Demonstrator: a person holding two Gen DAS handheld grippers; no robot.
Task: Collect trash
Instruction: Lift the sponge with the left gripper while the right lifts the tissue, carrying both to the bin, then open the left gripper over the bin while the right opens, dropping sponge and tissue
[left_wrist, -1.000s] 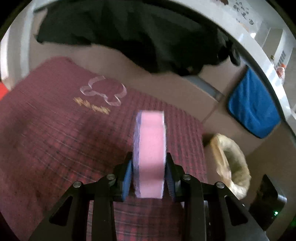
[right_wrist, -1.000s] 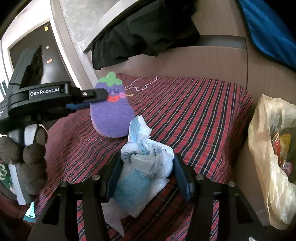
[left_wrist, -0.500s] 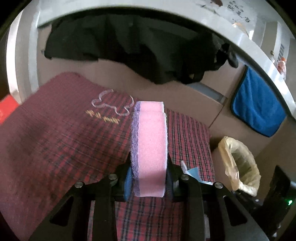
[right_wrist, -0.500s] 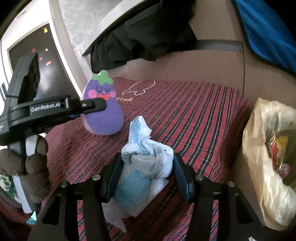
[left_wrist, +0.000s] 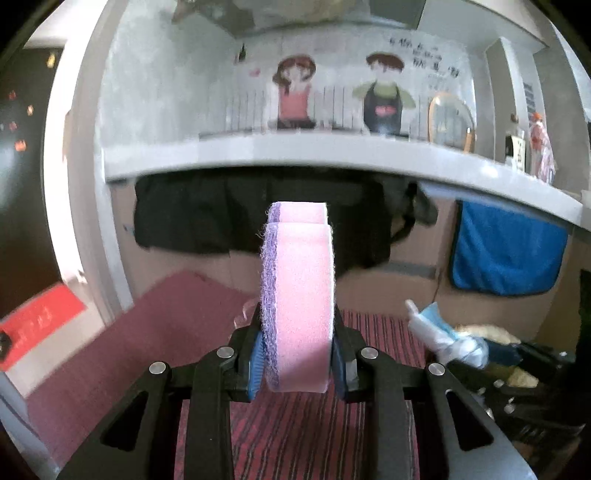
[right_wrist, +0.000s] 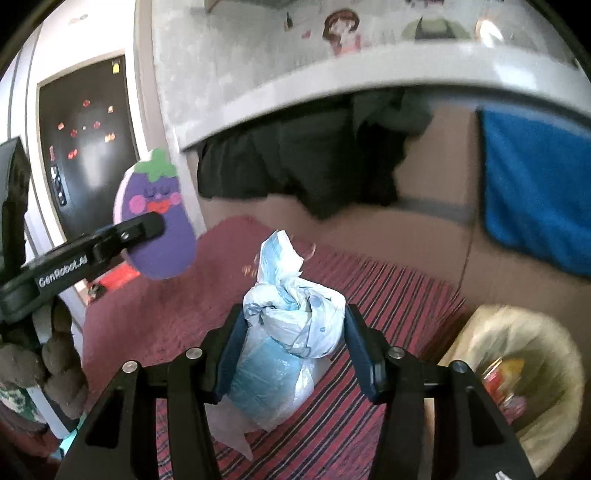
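Observation:
My left gripper (left_wrist: 297, 363) is shut on a pink and purple eggplant-shaped sponge (left_wrist: 299, 306), held up edge-on above the red plaid cloth (left_wrist: 303, 432). In the right wrist view the sponge's purple face (right_wrist: 157, 218) shows at the left, clamped by the left gripper's fingers (right_wrist: 129, 234). My right gripper (right_wrist: 295, 350) is shut on a knotted white and blue plastic trash bundle (right_wrist: 291, 325), lifted over the cloth (right_wrist: 388, 295). The bundle also shows at the right of the left wrist view (left_wrist: 443, 332). A bin lined with a yellowish bag (right_wrist: 524, 373) holding trash stands at the lower right.
A white counter edge (left_wrist: 332, 151) runs across above. Black cloth (left_wrist: 229, 218) and a blue towel (left_wrist: 506, 254) hang below it against brown cabinet fronts. A dark fridge door (right_wrist: 81, 147) with magnets stands at the left. A red box (left_wrist: 40, 321) lies at the left.
Both grippers have risen and tilted upward with their loads. The sponge and the trash bundle are higher above the cloth, and the counter and wall have come into view.

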